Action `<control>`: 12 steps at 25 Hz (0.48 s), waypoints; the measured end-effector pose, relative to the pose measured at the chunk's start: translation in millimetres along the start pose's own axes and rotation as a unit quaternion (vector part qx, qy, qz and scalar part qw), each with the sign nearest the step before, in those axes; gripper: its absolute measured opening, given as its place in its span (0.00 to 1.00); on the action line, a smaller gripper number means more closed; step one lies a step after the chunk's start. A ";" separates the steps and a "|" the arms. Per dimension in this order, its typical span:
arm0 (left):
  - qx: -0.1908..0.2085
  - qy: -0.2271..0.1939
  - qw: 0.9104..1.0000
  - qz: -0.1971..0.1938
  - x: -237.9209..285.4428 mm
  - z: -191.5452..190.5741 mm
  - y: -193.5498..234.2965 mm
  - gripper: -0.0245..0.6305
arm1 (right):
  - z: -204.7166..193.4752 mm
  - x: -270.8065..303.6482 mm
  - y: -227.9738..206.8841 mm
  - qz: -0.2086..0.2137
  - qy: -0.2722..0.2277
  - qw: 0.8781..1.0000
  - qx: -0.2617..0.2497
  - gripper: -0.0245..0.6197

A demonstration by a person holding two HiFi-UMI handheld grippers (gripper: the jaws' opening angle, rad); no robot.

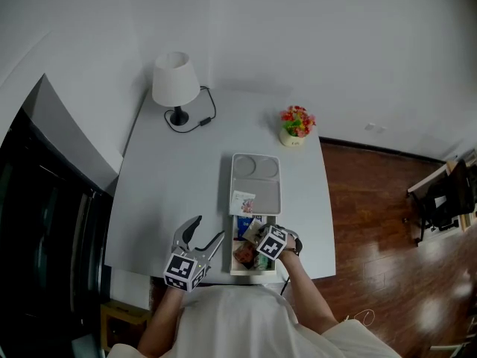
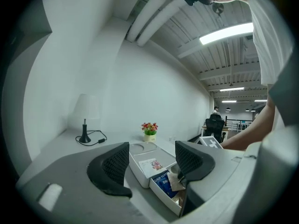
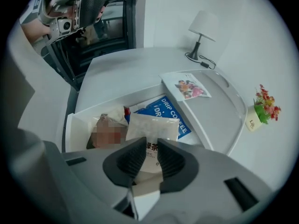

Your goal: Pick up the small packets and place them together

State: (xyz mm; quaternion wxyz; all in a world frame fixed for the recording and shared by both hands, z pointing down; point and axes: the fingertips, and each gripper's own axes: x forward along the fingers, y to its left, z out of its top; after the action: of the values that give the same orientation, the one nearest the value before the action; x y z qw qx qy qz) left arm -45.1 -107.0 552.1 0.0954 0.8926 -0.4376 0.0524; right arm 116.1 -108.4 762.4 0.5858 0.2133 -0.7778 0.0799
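Observation:
A white open box (image 1: 234, 268) at the table's front edge holds several small packets, among them a blue drip-coffee packet (image 3: 171, 111) and a white tea packet (image 3: 152, 126). My right gripper (image 3: 150, 159) points steeply down into the box, shut on the near end of the white tea packet. In the head view it (image 1: 258, 237) hovers over the box. Behind the box lies a white tray (image 1: 268, 191) with one flowered packet (image 1: 242, 201) on it. My left gripper (image 1: 206, 233) stands open over bare table left of the box, with nothing between its fingers.
A white table lamp (image 1: 176, 85) with a black cable stands at the back left. A small pot of flowers (image 1: 297, 124) sits at the back right. The table's right edge drops to a wooden floor (image 1: 380, 222). Dark cabinets line the left side.

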 end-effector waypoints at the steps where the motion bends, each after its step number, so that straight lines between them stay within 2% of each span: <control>1: -0.001 0.001 1.000 0.000 -0.6 -0.8 0.5 0.49 | -1.1 -0.1 0.7 -0.003 -0.001 1.000 0.000 0.14; 3: -0.004 0.002 1.000 -0.002 -0.5 -1.9 0.6 0.49 | -2.9 0.3 0.4 -0.013 -0.003 1.000 0.000 0.06; 10: -0.007 0.005 1.000 -0.009 2.1 -4.2 -2.1 0.49 | -2.0 -2.7 -1.5 -0.043 -0.018 0.999 0.023 0.08; 11: -0.007 0.005 1.000 -0.009 1.9 -4.4 -2.0 0.49 | -1.3 -1.2 -0.2 -0.042 -0.021 0.999 0.024 0.16; 12: -0.008 0.005 1.000 -0.009 1.9 -4.8 -1.8 0.49 | -0.2 1.0 0.9 -0.039 -0.026 0.999 0.027 0.44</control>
State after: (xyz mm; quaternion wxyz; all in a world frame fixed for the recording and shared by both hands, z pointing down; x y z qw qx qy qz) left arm -42.5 -106.4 556.9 0.1052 0.8956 -0.4291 0.0530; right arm 115.7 -107.7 763.5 0.5622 0.2608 -0.7815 0.0724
